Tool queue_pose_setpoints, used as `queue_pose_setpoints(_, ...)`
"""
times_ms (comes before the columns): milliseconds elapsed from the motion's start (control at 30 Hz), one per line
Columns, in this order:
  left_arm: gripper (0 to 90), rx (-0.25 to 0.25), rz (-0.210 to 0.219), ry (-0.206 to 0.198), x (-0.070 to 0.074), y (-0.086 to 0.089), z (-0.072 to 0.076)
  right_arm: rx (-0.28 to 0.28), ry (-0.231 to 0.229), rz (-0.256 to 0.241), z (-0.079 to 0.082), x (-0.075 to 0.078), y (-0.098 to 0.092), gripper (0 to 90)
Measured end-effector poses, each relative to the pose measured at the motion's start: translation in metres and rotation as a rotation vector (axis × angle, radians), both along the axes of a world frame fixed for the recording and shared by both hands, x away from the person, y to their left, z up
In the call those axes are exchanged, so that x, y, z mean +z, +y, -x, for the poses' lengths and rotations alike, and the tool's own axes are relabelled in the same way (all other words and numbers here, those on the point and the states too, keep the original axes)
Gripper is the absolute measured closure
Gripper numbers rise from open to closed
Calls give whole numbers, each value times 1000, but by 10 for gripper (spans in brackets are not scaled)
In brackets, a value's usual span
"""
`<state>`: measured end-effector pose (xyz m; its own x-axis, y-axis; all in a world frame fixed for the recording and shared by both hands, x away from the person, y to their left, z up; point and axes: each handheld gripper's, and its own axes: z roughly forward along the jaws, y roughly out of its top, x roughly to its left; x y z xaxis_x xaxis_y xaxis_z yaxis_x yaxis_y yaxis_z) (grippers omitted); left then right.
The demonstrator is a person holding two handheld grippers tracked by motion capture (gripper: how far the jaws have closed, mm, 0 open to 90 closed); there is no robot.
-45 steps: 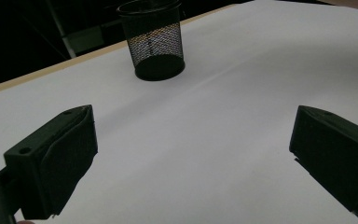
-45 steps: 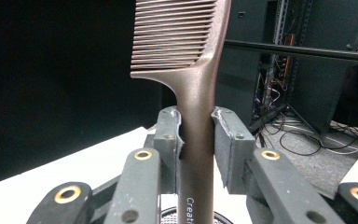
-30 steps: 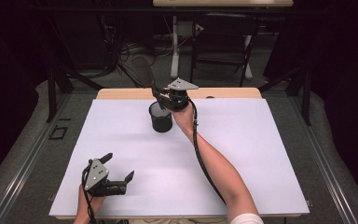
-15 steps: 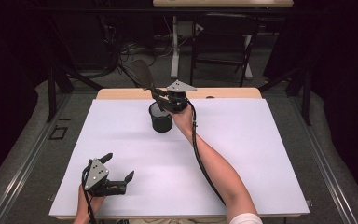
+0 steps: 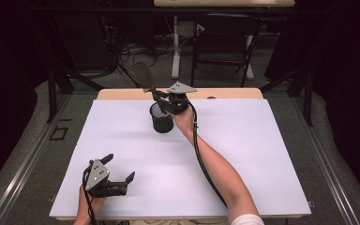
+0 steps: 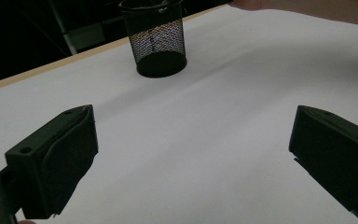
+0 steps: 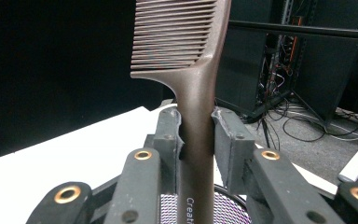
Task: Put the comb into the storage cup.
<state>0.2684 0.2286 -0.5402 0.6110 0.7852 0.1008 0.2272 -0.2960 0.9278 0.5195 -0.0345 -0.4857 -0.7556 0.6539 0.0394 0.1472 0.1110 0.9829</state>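
A person's right tongs [image 5: 161, 99] are raised over the far side of a white tabletop [image 5: 262, 154], clenched on the handle of a dark brown comb [image 7: 193, 84]. The comb's toothed end juts up and away beyond the tongs, and its handle end points down toward a black mesh cup [image 5: 161, 118] standing directly beneath them. In the right gripper view both jaws press flat against the handle's sides, with the cup's rim visible below. The hold looks meant to keep the comb lined up with the cup's opening, though whether it is going in or coming out cannot be told. The left tongs [image 5: 121, 174] rest on the near tabletop, jaws spread wide, grasping nothing, well apart from the cup.
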Motion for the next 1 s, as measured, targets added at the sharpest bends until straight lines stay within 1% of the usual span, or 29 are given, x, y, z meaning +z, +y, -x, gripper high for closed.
queue_pose_setpoints(900, 12, 1, -4, 2, 0, 0, 0, 0, 19, 34, -1, -12, 1, 725)
queue_pose_setpoints(1000, 12, 2, -4, 2, 0, 1, 0, 2, 22, 45, -1, -13, 0, 725)
